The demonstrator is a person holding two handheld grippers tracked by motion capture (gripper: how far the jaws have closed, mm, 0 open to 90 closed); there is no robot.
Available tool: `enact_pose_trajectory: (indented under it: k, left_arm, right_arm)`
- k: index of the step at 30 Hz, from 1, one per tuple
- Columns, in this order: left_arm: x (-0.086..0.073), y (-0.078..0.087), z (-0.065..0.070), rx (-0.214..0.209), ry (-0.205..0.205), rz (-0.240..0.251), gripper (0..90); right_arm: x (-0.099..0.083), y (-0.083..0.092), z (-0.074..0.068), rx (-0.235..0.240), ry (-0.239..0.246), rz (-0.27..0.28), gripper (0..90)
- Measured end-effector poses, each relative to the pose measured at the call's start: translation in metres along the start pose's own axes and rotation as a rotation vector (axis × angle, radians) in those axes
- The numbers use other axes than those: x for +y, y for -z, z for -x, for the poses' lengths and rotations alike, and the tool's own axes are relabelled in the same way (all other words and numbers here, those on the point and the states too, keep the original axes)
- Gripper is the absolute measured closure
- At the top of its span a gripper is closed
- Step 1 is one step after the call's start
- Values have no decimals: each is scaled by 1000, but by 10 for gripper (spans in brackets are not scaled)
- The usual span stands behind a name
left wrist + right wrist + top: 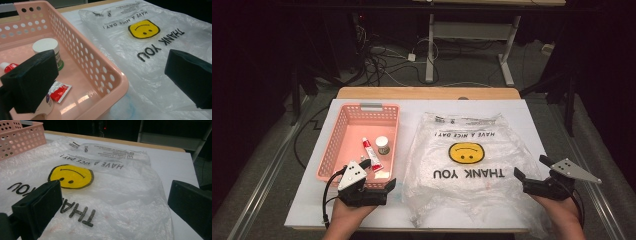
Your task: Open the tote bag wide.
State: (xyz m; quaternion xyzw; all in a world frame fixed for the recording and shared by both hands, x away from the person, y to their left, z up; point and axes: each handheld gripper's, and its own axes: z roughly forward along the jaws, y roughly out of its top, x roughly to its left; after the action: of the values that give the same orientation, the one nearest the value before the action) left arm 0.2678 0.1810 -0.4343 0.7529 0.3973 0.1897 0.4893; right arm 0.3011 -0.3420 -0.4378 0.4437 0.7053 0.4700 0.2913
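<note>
Both hand-held grippers hover with jaws spread wide and nothing between them: the left gripper (379, 189) at the near right corner of the pink basket (341, 131), the right gripper (532, 176) over the 4 o'clock edge of the one clear plastic bag (467, 150), which lies flat at the table's middle with a yellow smiley. One white-topped table (532, 115) with a wooden far edge stands on grey floor in a dark room, cables (382, 62) and a desk frame (472, 35) at 12 o'clock. Inside the single basket lie one red-and-white tube (371, 152), one white-capped jar (383, 145) and one red sachet (59, 91).
</note>
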Motion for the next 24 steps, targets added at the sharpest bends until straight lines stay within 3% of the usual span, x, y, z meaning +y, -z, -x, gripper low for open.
enact_pose_trajectory:
  k: [3,9,15,24]
  left_arm:
    - [1,2,1,28,-17,7,0]
    - [2,-1,6,-7,-49,-18,0]
    - [4,-1,8,-30,-32,-32,0]
    - [4,-1,4,-20,-16,-25,0]
  right_arm:
    - [1,-2,2,-2,-3,-7,0]
    - [17,-21,13,-21,0,-44,9]
    - [28,-41,38,-45,-20,-89,27]
    - [35,-73,63,-61,-60,-145,108]
